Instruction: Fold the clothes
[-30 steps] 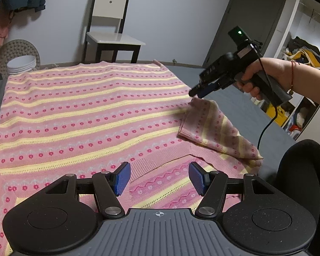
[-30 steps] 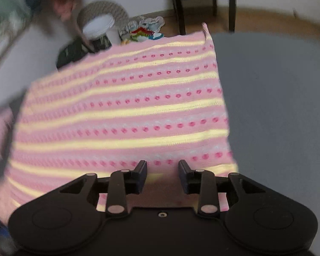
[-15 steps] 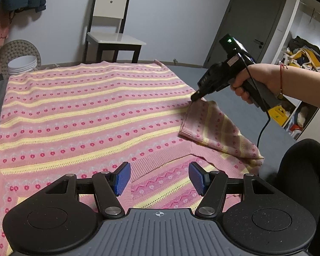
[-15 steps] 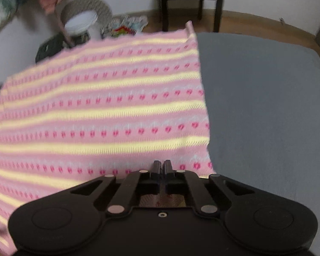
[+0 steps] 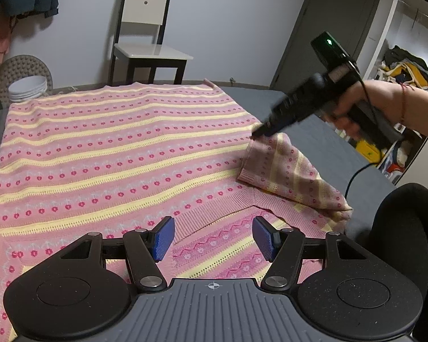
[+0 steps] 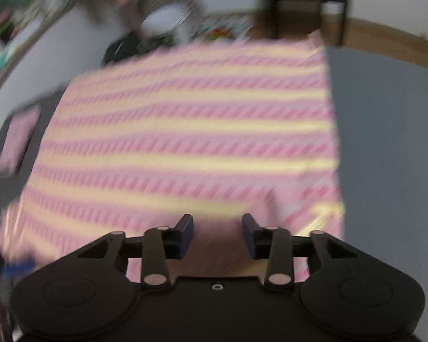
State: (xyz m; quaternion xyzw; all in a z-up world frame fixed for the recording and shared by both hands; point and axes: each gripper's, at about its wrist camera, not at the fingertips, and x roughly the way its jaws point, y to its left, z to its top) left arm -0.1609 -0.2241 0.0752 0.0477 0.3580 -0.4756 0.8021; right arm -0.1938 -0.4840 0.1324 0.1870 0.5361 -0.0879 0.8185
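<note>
Pink knit sweater [image 5: 105, 154] with yellow stripes and small red flower motifs lies spread flat on a dark grey bed [image 5: 322, 142]; neckline at the near edge, hem at the far edge. Its right sleeve [image 5: 288, 173] is folded inward, resting on the right shoulder area, cuff end lying over the body of the garment. Left hand-held gripper [image 5: 212, 238] hangs just above the collar, blue pads [image 5: 162, 238] spread wide with nothing between them. Right hand-held gripper [image 6: 217, 235] is held in a person's hand [image 5: 353, 108], tilted down toward the cuff end of the folded sleeve; in its own blurred view the fingers stand apart, sleeve fabric just beneath them, nothing pinched. Black cable [image 5: 356, 173] trails from that tool down the right side. Beyond the bed: a dark-framed chair [image 5: 145, 37] with pale seat against the far wall, a stack of white bowls [image 5: 28, 88] far left, a grey door [image 5: 328, 28] far right, piled clothing [image 5: 408, 68] in an open closet at the right.
</note>
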